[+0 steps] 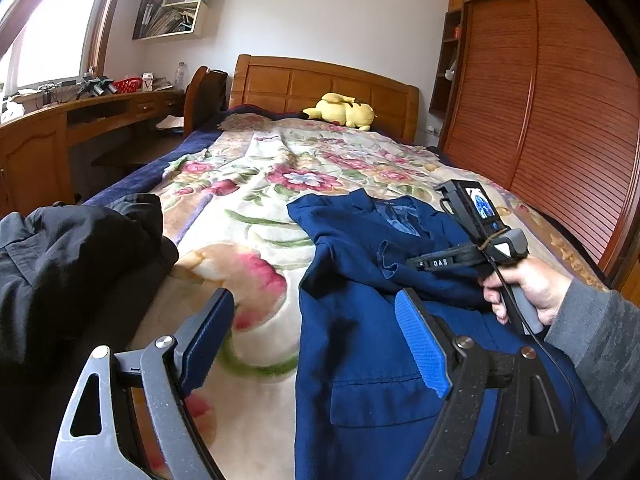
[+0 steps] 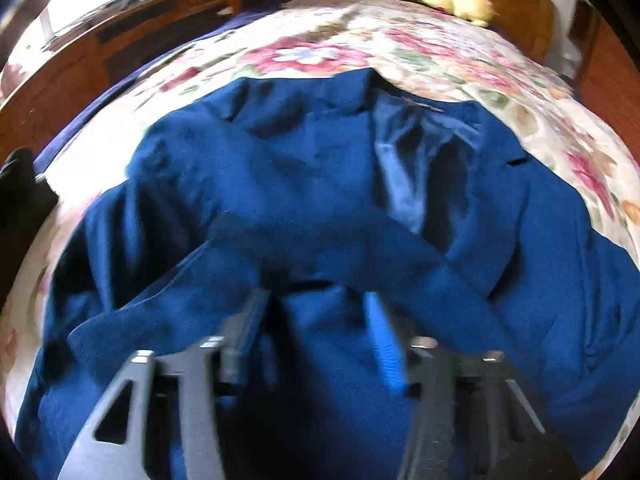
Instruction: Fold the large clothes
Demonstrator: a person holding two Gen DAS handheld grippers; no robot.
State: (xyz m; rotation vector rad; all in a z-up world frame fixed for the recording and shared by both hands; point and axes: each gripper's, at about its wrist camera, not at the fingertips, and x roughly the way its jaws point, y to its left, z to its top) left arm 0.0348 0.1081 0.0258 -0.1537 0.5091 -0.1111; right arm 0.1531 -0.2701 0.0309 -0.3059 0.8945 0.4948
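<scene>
Right wrist: right gripper (image 2: 316, 320) parted, over jacket (image 2: 304, 184)

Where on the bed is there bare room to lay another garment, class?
Free: the floral blanket between the crumpled black garment and the blue suit jacket, and beyond the jacket's collar up to the yellow plush toy. Crowded: the near right, filled by the jacket.
</scene>
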